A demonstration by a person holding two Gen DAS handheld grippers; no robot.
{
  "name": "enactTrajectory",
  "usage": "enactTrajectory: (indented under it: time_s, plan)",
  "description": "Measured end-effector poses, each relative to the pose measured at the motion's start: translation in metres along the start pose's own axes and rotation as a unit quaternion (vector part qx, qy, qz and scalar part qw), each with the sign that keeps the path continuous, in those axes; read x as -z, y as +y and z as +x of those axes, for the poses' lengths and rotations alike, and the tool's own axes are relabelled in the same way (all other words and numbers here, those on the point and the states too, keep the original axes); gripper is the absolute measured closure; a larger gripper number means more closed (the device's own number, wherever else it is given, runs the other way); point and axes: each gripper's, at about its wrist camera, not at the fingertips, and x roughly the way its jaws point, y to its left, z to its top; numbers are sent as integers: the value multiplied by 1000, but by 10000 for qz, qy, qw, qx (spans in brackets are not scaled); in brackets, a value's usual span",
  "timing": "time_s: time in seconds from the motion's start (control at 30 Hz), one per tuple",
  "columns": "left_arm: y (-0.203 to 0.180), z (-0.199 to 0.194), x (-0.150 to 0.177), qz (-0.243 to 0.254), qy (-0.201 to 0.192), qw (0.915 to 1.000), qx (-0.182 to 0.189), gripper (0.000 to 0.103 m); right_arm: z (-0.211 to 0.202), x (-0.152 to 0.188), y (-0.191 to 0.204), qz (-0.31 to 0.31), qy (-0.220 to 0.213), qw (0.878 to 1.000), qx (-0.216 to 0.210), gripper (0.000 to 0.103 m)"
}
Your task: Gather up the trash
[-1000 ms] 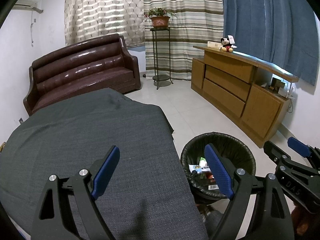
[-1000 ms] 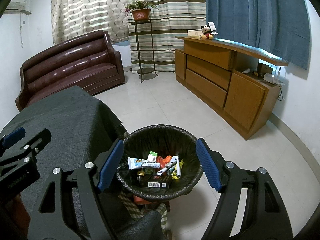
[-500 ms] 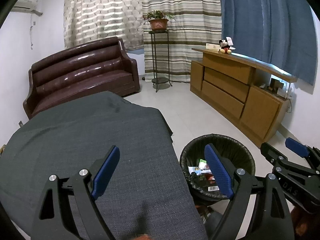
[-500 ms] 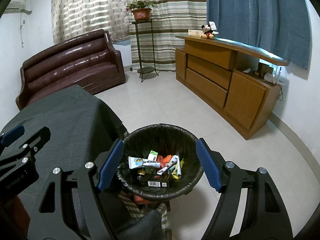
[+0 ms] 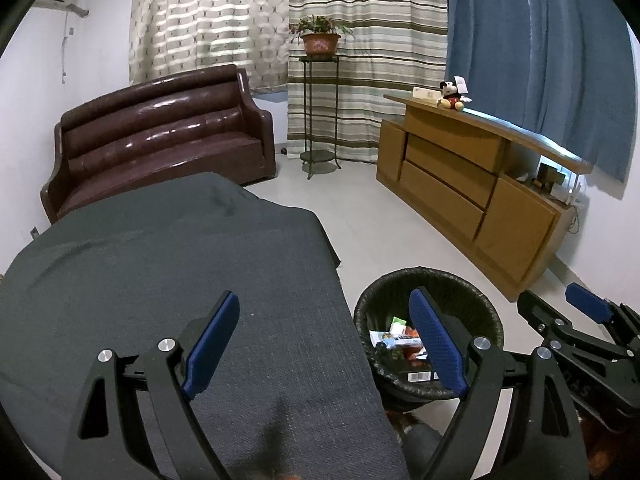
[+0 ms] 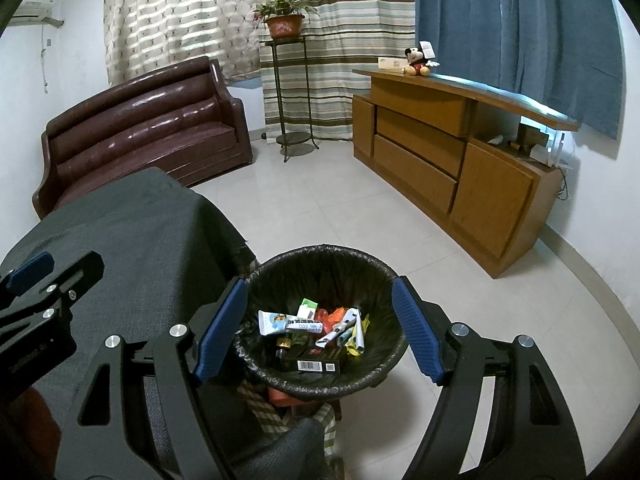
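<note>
Item: trash bin, lower centre of the right wrist frame, holding a tube, cartons and wrappers. Your right gripper hangs spread and empty above it; left gripper, likewise released, over the grey cloth, which carries no visible trash.

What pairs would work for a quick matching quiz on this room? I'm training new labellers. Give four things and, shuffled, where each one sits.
Things:
1. potted plant
2. stuffed toy
3. white tube
4. grey cloth

Places:
A. inside the black-lined trash bin
B. on the wooden sideboard
C. spread over the table, left of the bin
D. on top of the tall metal stand

Pairs: 1-D, 2-B, 3-A, 4-C
</note>
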Motion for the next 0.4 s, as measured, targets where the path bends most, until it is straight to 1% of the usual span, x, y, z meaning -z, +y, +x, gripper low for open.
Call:
enactTrajectory:
  time_s: [0.13, 0.33, 0.37, 0.4]
  plan:
    - [-1, 0, 0, 17, -11, 10000, -83, 19, 0, 2, 1, -6, 14, 10000, -5, 30]
    - [5, 9, 1, -106, 223, 9995, -210, 19, -4, 11, 7, -45, 58, 10000, -34, 29]
    - [7, 11, 1, -124, 256, 9993, -237, 19, -3, 12, 9, -61, 76, 9999, -41, 28]
    - [9, 13, 1, -128, 288, 9991, -285, 19, -3, 14, 13, -87, 93, 9999, -49, 25]
